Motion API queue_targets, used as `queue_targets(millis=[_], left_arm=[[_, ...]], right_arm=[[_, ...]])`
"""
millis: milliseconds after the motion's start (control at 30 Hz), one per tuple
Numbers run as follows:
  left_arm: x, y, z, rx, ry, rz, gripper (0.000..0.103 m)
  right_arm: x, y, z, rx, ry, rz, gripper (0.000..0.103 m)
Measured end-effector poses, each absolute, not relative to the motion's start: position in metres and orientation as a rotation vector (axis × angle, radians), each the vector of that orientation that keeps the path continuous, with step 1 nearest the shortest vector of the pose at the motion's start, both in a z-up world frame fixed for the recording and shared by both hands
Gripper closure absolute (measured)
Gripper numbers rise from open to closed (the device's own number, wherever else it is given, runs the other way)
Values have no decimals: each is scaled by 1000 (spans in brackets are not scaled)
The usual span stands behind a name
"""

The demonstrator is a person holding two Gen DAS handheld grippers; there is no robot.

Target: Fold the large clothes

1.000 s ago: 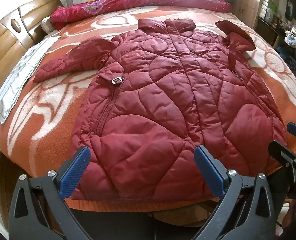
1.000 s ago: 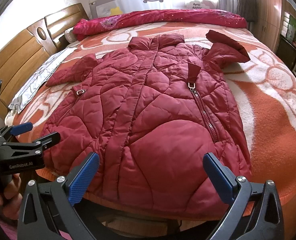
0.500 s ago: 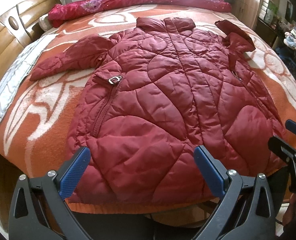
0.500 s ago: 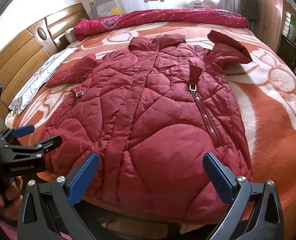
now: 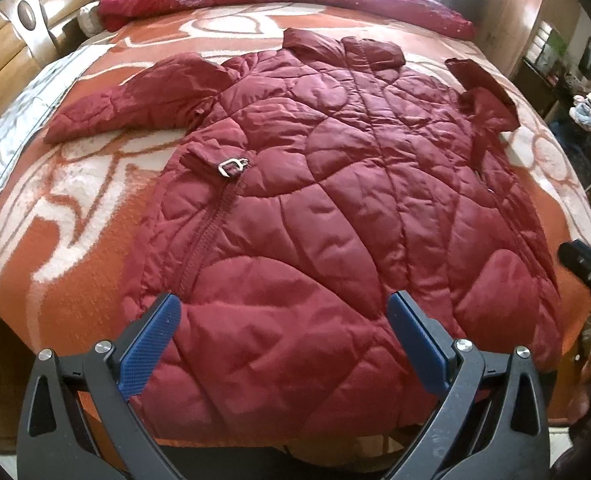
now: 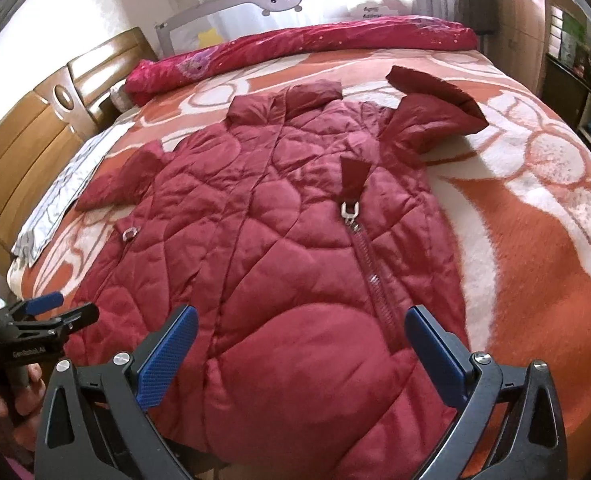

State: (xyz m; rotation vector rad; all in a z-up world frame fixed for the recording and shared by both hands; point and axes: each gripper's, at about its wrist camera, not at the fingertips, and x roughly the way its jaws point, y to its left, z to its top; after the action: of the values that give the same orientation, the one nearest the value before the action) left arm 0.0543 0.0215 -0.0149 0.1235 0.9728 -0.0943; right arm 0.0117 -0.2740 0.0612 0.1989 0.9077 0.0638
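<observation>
Left wrist view shows your left tool spread wide over the hem of the dark red quilted coat, pinching nothing. Your right tool is equally spread above the hem on its side, beside the pocket zipper. That coat lies flat, collar away from you, on the orange-and-white blanket covering the bed. One sleeve is bunched up and raised. A rolled red quilt lies along the far edge, a wooden headboard stands left, and a grey cloth lies beside it.
</observation>
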Motion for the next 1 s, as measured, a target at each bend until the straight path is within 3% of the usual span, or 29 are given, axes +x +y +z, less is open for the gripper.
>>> queue_targets(millis=[633,1000], left_arm=[[113,9,-1,18,938,-174,0],[156,2,-10,8,984,-152,0]], right_arm=[[144,-401,75,188,823,-88,1],[266,-477,47,124,869,-230,16]])
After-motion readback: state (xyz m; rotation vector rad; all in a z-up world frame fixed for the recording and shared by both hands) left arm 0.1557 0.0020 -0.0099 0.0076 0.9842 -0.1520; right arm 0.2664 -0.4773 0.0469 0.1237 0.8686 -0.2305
